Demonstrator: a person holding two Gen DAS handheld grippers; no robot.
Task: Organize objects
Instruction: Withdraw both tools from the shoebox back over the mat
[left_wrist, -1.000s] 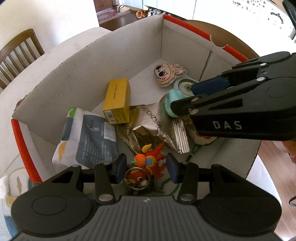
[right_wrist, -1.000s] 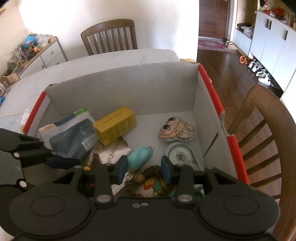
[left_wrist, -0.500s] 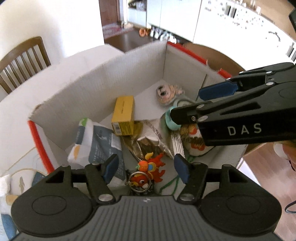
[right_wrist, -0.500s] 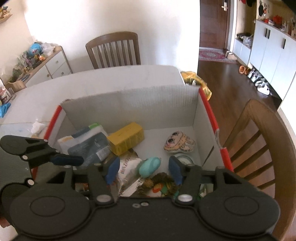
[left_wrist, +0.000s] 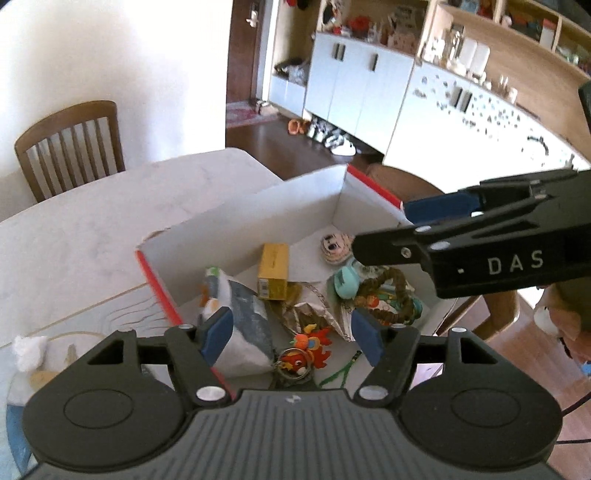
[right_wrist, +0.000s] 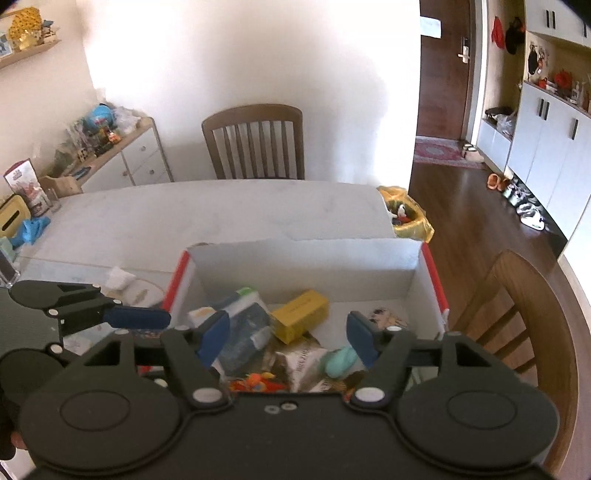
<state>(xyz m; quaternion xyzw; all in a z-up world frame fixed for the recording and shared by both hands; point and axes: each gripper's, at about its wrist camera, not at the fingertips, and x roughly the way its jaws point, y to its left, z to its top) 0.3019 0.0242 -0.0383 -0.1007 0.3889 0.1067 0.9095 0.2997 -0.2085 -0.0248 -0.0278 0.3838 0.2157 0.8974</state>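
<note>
The left gripper hangs above the near edge of the cardboard box, its blue-padded fingers spread wide with nothing between them; the right gripper is likewise spread wide and empty over the same box, touching none of the contents. From the left wrist view, reading left to right, a crumpled white tissue lies on the table outside the box, then inside it a grey and white pouch, a yellow carton, an orange and red keychain figure just below the open fingers, a crinkled foil packet, a teal egg-shaped item, and a brown braided ring on a printed cloth; a small plush face sits toward the far corner. This view also shows the right gripper from the side, well above the box's right wall, with its fingers apart. The right wrist view hides the braided ring behind the gripper body, yet it shows what the other cannot: a wooden chair across the white table, a yellow bag beyond the table's far corner, and the left gripper's finger outside the box's red-edged left wall. The pouch, carton, foil packet and teal item all lie below and between the right gripper's fingers.
</note>
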